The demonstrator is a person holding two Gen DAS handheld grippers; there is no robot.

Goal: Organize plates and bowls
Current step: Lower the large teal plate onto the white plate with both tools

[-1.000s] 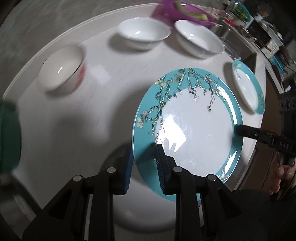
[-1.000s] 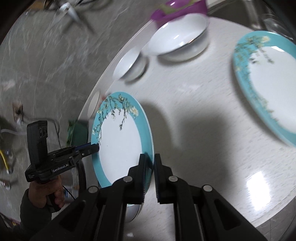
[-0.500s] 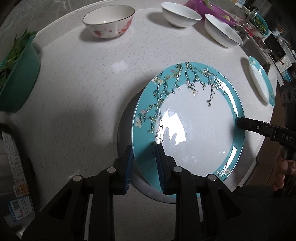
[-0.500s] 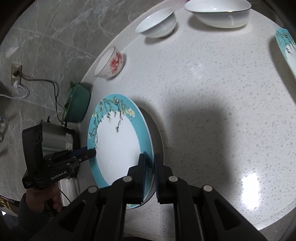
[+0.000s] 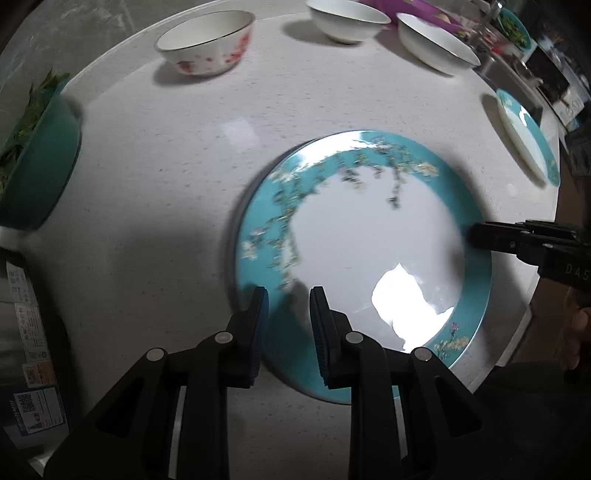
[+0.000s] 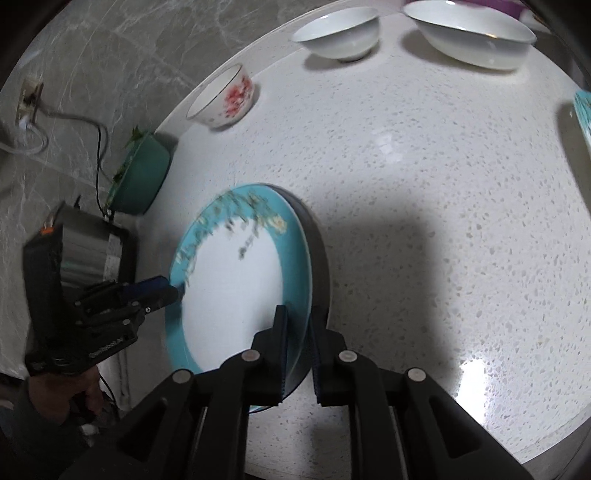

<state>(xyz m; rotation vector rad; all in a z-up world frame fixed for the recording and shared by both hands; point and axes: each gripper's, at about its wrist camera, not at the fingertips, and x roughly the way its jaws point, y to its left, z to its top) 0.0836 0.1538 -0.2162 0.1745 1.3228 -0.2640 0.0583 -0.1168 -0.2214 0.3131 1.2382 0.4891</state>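
Left wrist view showed my left claw [image 5: 286, 325] pinching the near rim of the teal plate [image 5: 369, 243], my right claw [image 6: 297, 345] clamped on its opposite edge, sharing the weight so it stayed level just above the surface [image 5: 155, 206]. Beyond lay open room, then the red-flowered bowl [image 5: 207, 40] and two white bowls [image 5: 347, 18] near the far edge.

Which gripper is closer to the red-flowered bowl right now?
Left. The left gripper pinches the blue plate on the edge facing the red-flowered bowl; the right gripper grips the opposite edge.
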